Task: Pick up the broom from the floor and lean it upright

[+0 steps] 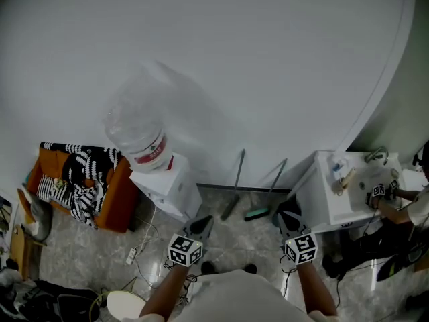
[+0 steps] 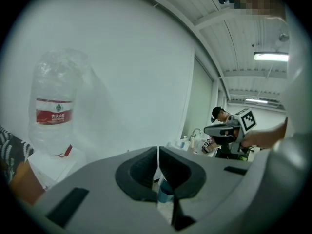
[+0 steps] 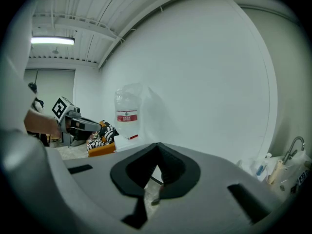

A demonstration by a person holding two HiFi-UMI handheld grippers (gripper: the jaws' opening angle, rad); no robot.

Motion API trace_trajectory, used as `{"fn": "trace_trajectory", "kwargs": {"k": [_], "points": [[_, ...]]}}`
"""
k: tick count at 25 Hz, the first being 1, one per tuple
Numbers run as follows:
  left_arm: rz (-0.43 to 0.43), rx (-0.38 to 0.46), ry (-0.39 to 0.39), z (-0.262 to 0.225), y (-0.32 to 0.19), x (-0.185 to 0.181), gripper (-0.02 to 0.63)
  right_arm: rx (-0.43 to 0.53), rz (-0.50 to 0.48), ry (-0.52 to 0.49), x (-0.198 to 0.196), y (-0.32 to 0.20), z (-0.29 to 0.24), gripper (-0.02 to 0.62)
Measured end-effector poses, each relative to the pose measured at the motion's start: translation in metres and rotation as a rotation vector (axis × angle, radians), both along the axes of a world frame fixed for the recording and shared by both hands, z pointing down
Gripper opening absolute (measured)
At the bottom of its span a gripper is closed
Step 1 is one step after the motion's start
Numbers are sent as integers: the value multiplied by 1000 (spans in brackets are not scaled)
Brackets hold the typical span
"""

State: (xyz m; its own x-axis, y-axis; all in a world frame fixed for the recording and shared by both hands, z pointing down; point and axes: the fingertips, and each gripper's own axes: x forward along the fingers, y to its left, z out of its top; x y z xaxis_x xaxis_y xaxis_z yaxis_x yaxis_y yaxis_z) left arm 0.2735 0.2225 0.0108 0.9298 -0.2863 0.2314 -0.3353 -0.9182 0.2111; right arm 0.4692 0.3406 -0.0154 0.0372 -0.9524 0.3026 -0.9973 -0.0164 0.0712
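Both tools are pressed together and empty: left tool (image 1: 201,227), right tool (image 1: 287,220). The broom (image 1: 257,214) (I take the green-headed one) leans on the wall (image 1: 268,79), head on the floor (image 1: 214,203). Looks done; next I'd just back off.

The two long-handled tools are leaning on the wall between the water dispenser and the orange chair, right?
Wrong place. The head view shows the dark-headed tool and the green-headed tool leaning on the wall between the water dispenser and the white sink cabinet. The orange chair is beyond the dispenser.
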Motion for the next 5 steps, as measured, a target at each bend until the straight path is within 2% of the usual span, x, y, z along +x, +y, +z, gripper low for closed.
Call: {"fn": "trace_trajectory", "kwargs": {"k": [5], "points": [[2, 10, -1, -2, -4, 2, 12, 7, 1, -4, 3, -3, -1, -2]]}}
